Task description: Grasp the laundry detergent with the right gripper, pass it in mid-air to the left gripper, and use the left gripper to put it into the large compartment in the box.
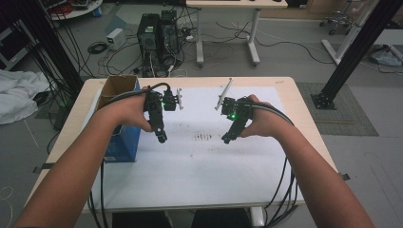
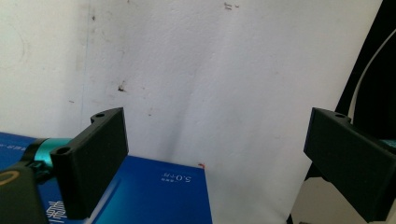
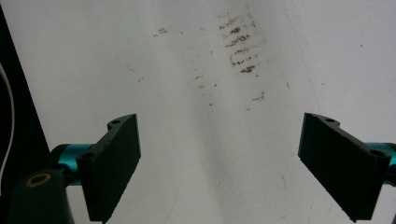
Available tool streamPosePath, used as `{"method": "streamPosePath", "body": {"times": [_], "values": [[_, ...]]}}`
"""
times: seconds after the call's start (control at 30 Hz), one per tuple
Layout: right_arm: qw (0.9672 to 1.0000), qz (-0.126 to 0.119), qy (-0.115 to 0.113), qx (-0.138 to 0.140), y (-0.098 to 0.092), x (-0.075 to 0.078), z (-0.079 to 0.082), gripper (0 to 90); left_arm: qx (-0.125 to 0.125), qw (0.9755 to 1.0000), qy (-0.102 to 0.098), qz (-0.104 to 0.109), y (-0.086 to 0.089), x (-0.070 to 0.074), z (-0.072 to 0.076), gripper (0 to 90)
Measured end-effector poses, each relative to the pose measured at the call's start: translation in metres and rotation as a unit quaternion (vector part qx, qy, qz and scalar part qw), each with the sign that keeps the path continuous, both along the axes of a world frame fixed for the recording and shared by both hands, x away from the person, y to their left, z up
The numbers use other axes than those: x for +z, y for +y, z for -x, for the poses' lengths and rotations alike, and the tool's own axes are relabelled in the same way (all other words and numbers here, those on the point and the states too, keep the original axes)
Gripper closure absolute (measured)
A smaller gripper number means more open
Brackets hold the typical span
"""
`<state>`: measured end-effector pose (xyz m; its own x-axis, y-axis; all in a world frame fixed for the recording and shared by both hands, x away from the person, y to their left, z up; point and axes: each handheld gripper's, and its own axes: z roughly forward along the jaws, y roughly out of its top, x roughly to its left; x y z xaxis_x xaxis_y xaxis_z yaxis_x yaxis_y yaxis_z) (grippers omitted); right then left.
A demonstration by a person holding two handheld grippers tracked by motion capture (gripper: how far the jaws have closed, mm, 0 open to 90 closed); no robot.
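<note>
Two hand-held grippers hover over a white sheet (image 1: 199,161) that covers the table. My left gripper (image 1: 161,137) points down toward the sheet beside a blue box (image 1: 124,142); in the left gripper view its jaws stand wide apart with nothing between them, and the blue box (image 2: 159,196) lies just below. My right gripper (image 1: 227,138) is tilted down at the sheet's middle; its jaws are also wide apart and hold nothing, above a patch of brown smudges (image 3: 239,44).
The blue box has an open cardboard top (image 1: 116,88) at the table's left. Brown smudges (image 1: 204,137) mark the sheet between the grippers. Cables trail from both grippers off the near table edge. Computer towers (image 1: 159,33) and a desk stand on the floor beyond.
</note>
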<state>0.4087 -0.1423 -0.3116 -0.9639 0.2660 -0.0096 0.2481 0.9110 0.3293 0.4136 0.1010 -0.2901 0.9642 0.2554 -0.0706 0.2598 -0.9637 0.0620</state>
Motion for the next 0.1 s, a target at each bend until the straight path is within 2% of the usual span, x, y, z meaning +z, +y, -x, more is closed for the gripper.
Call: {"method": "streamPosePath", "body": {"times": [0.1], "values": [[1.0000,-0.001,-0.003,0.002,0.0001,0.0000,-0.0005,12.3,0.002,1.0000,0.001,0.001,0.0000,0.0000,0.0002,6.4]]}}
